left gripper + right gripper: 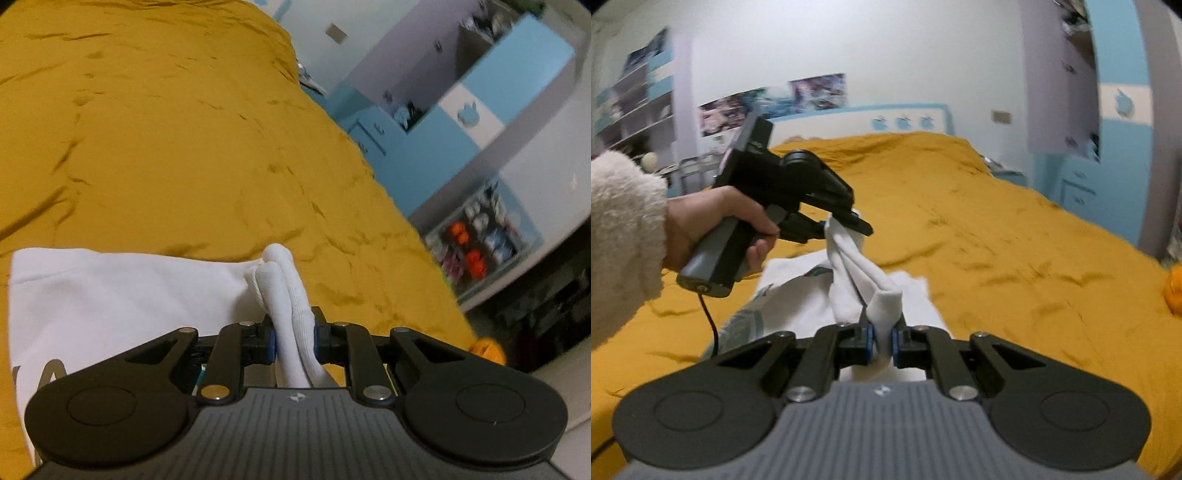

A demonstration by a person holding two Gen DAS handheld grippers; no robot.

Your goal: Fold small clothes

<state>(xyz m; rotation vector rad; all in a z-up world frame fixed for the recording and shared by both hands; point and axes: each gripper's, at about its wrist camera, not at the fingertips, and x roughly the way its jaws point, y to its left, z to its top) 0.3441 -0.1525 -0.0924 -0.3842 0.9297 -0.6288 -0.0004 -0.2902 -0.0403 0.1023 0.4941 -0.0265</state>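
Note:
A pair of white socks (284, 295) is stretched in the air between my two grippers, over a bed with a mustard cover (184, 129). My left gripper (293, 339) is shut on one end of the socks. In the right wrist view, a hand in a fluffy sleeve holds that left gripper (846, 221) up at the far end of the socks (857, 269). My right gripper (882, 339) is shut on the near, folded end. Beneath them a white printed garment (798, 291) lies flat on the bed cover (997, 240); it also shows in the left wrist view (110, 295).
A blue and white wardrobe (480, 110) stands beside the bed, with a rack of colourful items (476, 240) below it. An orange object (1174, 291) sits at the bed's right edge. The headboard (886, 122) and wall shelves (635, 103) lie beyond. A cable (709, 317) hangs from the left gripper's handle.

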